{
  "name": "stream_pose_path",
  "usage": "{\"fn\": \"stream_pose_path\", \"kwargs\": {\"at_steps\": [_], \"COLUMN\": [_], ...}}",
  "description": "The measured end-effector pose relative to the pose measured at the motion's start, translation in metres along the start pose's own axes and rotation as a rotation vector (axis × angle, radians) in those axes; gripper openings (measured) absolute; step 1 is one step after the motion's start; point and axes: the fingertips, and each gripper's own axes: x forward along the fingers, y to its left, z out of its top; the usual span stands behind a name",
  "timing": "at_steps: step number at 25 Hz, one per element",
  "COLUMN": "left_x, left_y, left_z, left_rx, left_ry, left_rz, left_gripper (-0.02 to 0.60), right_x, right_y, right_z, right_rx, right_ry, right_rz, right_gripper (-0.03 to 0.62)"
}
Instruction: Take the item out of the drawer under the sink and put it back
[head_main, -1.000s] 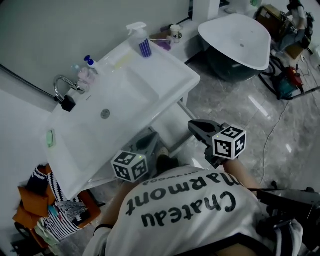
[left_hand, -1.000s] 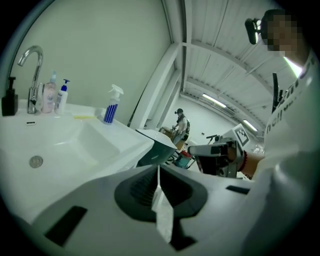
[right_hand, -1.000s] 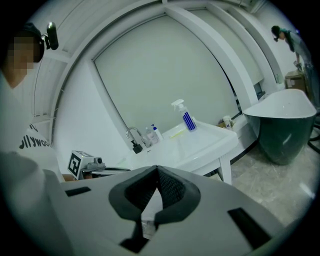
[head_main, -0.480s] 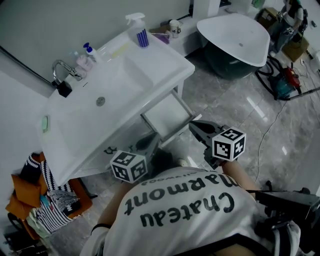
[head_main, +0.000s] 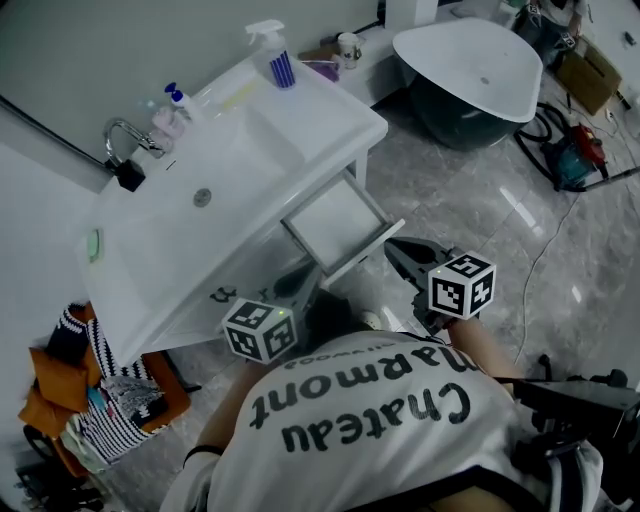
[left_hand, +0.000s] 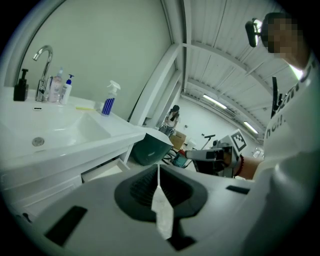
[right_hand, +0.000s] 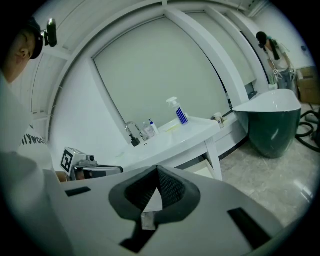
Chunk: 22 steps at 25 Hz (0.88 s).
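Note:
The white sink vanity (head_main: 230, 160) stands ahead of me, and the drawer (head_main: 335, 215) under it is pulled out; what shows of its inside is plain white, with no item visible. My left gripper (head_main: 305, 280) hangs low just in front of the drawer's left corner, jaws shut on nothing. My right gripper (head_main: 397, 248) is at the drawer's right front corner, also shut and empty. In the left gripper view the drawer (left_hand: 102, 170) lies off to the left of the closed jaws (left_hand: 158, 170). The right gripper view shows it (right_hand: 200, 170) beyond the closed jaws (right_hand: 158, 170).
A spray bottle (head_main: 272, 55), soap bottles (head_main: 178, 100) and a faucet (head_main: 125, 160) stand along the sink's back edge. A freestanding bathtub (head_main: 470, 60) is at the far right, cables and a machine (head_main: 570, 160) beside it. Clothes are piled (head_main: 100, 400) left of the vanity.
Both grippers have drawn back a little from the vanity. The drawer now shows further out from under the sink edge.

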Motion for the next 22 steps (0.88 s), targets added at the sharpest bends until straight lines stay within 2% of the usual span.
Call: {"fn": "stream_pose_path", "kwargs": {"at_steps": [22], "left_x": [0.014], "left_y": [-0.001], "left_z": [0.001], "left_rx": [0.001], "left_ry": [0.006], "left_rz": [-0.005], "left_gripper": [0.018], "right_x": [-0.003], "right_y": [-0.014], "right_z": [0.003], "right_rx": [0.003], "right_ry": [0.000], "right_rz": [-0.004], "right_gripper": [0.011]}}
